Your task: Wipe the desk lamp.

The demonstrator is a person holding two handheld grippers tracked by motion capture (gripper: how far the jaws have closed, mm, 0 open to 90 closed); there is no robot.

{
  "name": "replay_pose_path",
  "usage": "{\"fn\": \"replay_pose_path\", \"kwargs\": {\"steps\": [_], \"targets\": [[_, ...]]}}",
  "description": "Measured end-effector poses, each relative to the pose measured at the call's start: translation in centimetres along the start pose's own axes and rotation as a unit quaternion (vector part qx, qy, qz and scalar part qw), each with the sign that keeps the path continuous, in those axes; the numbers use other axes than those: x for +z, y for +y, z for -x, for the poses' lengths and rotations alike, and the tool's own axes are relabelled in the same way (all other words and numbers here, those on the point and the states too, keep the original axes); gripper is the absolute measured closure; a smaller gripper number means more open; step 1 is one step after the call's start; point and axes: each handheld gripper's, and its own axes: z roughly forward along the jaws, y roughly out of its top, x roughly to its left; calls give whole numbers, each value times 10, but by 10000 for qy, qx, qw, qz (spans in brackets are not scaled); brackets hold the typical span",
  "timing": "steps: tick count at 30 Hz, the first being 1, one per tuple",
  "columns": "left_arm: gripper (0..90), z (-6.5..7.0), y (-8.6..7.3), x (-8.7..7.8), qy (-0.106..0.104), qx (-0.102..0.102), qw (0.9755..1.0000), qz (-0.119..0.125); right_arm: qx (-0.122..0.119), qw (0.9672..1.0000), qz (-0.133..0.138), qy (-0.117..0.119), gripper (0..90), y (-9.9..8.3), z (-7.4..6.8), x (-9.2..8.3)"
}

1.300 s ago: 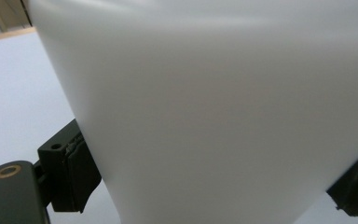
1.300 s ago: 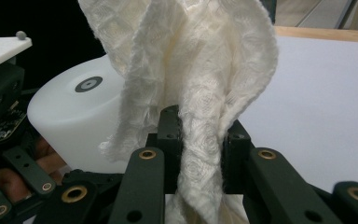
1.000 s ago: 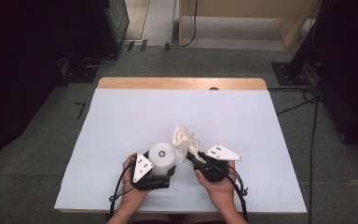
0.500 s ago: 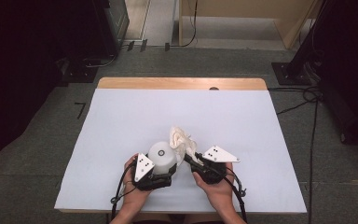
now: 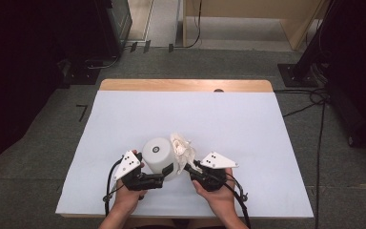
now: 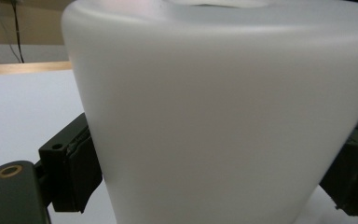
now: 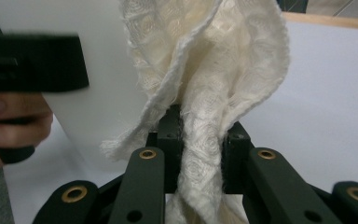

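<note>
white table lower middle of frame | left tongs clamped round white cup | right tongs pinching cream cloth (bunched, touching cup)

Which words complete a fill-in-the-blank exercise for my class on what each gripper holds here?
1. The left gripper is shut on a white ____.
2. The right gripper pinches a cream ____.
3. The cup stands upside down, its ____ facing up.
4. The cloth is on the cup's ____ side in the high view.

Missing words: cup; cloth; base; right
</note>
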Motion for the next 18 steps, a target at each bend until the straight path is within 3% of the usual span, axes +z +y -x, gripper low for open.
{"fn": "replay_pose_path", "kwargs": {"steps": [4, 9, 15, 18], "targets": [[86, -3, -3, 2, -44, 12, 9999, -111, -37, 10000, -36, -16, 750, -1, -1, 2], [85, 5, -15, 14, -114, 259, 9988, -403, 72, 9999, 106, -33, 750, 5, 4, -5], [85, 1, -24, 21, -43, 576, 9965, -610, 207, 9995, 219, -129, 750, 8, 17, -10], [85, -1, -27, 23, 31, 599, 9961, -654, 254, 9993, 203, -178, 750, 8, 21, -11]]}}
